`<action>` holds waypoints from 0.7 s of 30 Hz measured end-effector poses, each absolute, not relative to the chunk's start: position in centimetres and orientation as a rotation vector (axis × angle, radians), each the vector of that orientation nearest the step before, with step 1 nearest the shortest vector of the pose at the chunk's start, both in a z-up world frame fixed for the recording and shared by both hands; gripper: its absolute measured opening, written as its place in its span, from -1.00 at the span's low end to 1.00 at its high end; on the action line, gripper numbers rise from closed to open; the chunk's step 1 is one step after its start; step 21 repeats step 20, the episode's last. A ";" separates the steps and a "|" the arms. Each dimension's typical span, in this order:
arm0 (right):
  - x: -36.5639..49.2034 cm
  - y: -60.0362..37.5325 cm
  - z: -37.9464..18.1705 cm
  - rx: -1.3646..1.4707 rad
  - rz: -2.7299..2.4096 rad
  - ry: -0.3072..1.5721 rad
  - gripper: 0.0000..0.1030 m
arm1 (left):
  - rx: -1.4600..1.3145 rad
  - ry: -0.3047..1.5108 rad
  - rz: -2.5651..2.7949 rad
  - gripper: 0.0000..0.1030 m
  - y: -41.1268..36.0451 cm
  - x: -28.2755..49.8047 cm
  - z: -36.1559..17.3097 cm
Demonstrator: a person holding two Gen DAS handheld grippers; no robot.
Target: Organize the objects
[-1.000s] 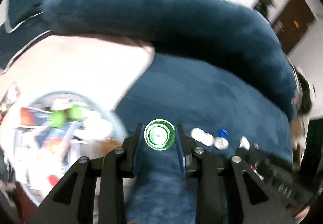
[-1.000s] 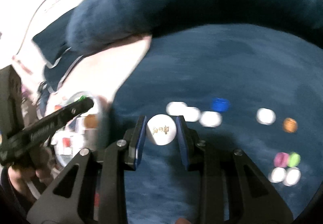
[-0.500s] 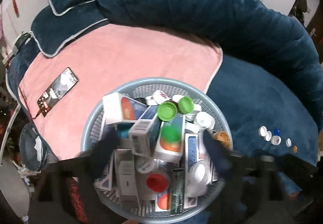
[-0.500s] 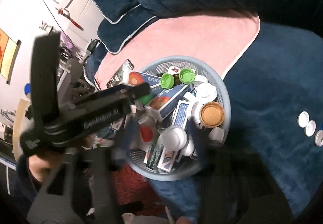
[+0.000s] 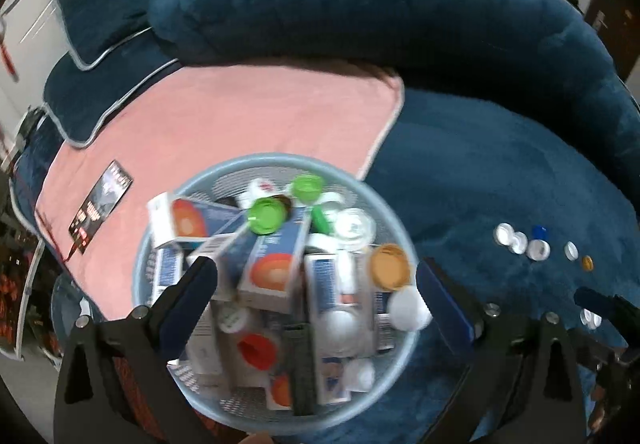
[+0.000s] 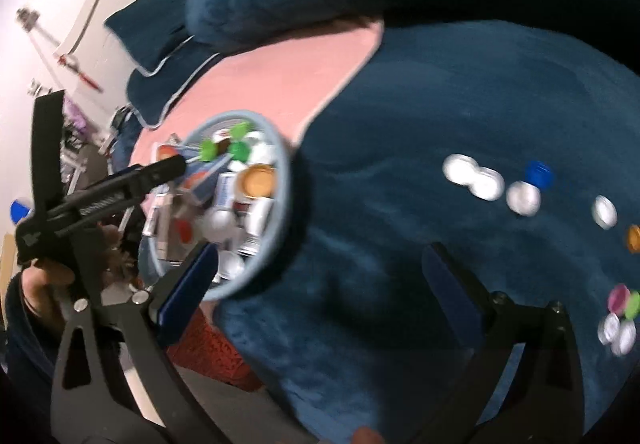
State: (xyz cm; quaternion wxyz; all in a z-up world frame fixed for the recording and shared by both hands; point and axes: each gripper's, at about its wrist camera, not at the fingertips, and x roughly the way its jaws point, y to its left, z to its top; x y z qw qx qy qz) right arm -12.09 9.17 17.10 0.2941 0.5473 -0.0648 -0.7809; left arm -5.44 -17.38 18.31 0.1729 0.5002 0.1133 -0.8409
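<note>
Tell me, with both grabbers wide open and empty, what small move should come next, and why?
Probably swing the right gripper toward the loose bottle caps on the blue cushion and close on one. Both grippers are open and hold nothing, the basket is already full of boxes and bottles, and caps still lie scattered. The left gripper hovers over the basket.

A pale blue mesh basket (image 5: 390, 222) holds blue-and-white boxes with orange discs (image 5: 272, 272), green caps (image 5: 266, 215) and an orange cap (image 5: 389, 267), beside a pink towel (image 5: 256, 111) on the deep navy plush sofa (image 5: 500, 171).
</note>
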 end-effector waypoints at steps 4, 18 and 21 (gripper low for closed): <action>-11.6 12.7 17.1 1.474 -2.159 -0.274 1.00 | 1.434 0.238 -2.452 0.94 -14.4 -6.5 19.1; -7.2 24.7 12.8 1.619 -2.441 -0.749 1.00 | 1.679 0.292 -2.751 0.94 0.4 -9.3 15.0; -6.9 25.5 11.9 1.661 -2.476 -0.755 1.00 | 1.756 0.262 -2.728 0.94 2.0 -9.1 12.9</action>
